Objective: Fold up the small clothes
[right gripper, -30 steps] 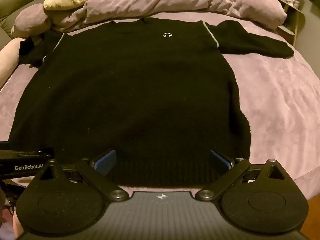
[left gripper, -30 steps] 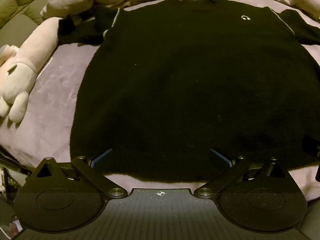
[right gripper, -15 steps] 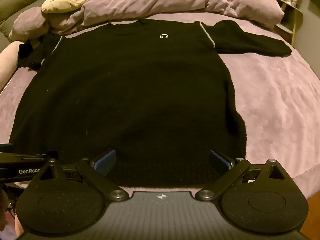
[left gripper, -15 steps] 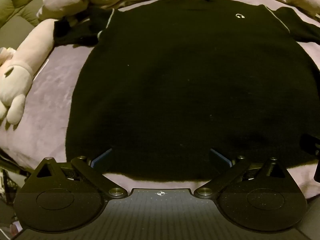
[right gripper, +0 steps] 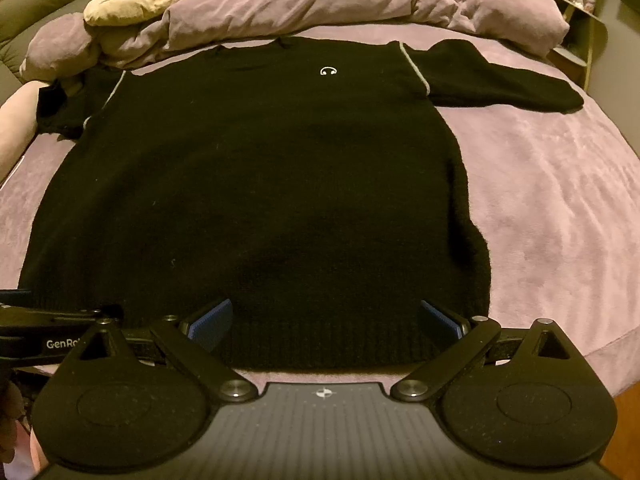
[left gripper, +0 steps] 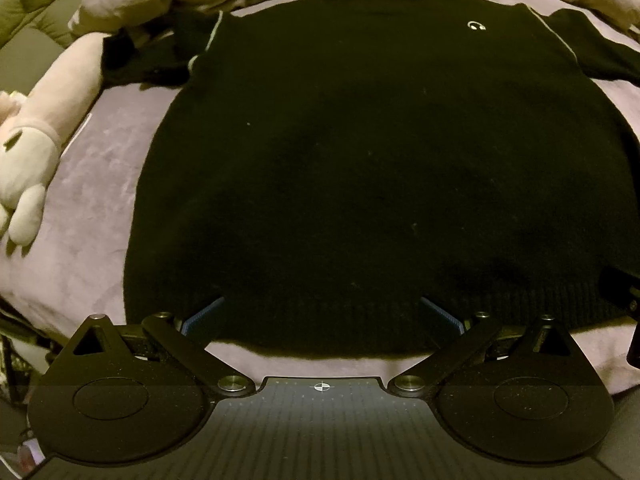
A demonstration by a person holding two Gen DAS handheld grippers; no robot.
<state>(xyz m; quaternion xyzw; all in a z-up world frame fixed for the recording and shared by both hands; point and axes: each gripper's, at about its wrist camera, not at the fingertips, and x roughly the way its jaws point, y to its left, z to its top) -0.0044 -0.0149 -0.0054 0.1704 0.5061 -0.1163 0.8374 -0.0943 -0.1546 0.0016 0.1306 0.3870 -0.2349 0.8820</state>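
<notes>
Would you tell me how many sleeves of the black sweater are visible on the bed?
2. The right sleeve lies stretched out flat on the purple bedspread; the left sleeve is bunched up beside the pink plush toy.

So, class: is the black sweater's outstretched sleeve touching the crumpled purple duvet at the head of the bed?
Apart. In the right wrist view, a strip of bare purple bedsheet shows between the sleeve and the duvet along the sleeve's whole length.
</notes>
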